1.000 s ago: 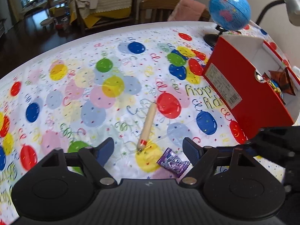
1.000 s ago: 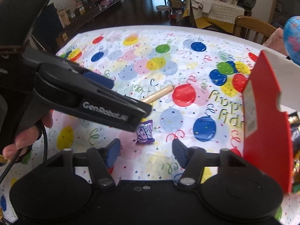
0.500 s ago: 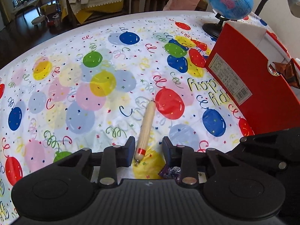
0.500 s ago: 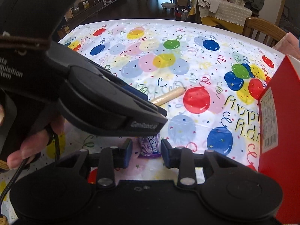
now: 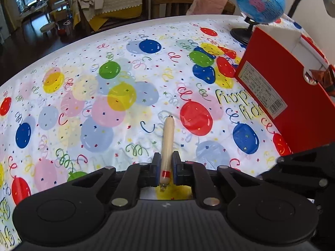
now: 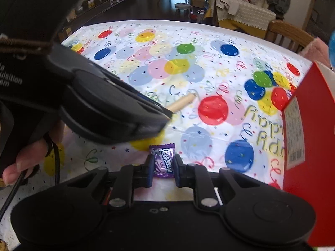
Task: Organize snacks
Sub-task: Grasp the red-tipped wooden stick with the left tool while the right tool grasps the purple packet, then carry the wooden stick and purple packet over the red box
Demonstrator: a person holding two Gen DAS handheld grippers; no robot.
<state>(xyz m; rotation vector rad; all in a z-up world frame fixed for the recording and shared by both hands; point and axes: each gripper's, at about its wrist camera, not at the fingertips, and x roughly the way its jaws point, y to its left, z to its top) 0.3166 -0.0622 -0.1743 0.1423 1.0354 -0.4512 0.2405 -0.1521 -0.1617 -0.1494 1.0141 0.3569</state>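
Both grippers pinch snacks on the table.
Left gripper [image 5: 165, 168] clamps the sausage [image 5: 166, 146]; right gripper [image 6: 161, 168] seems pressed on the candy [image 6: 162, 160], near the red box [image 6: 309, 125].

Wide open tabletop [image 5: 83, 96] ahead and to the left of the left claw [image 5: 166, 170], balloon cloth running bare all the way to the far rim. On the right, the tall red box [image 5: 293, 104] walls off that whole side, with the globe [image 5: 259, 0] and its black base [image 5: 240, 34] just behind it. The sausage stick [image 5: 167, 144] lies straight ahead, filling the gap between the left claw's pads. Over on the right wrist view, the left claw's black body [image 6: 94, 104] crowds in from the left, hanging just above the purple candy [image 6: 163, 161] wedged in the right claw [image 6: 163, 170]. Room remains between that body and the box [image 6: 314, 136].
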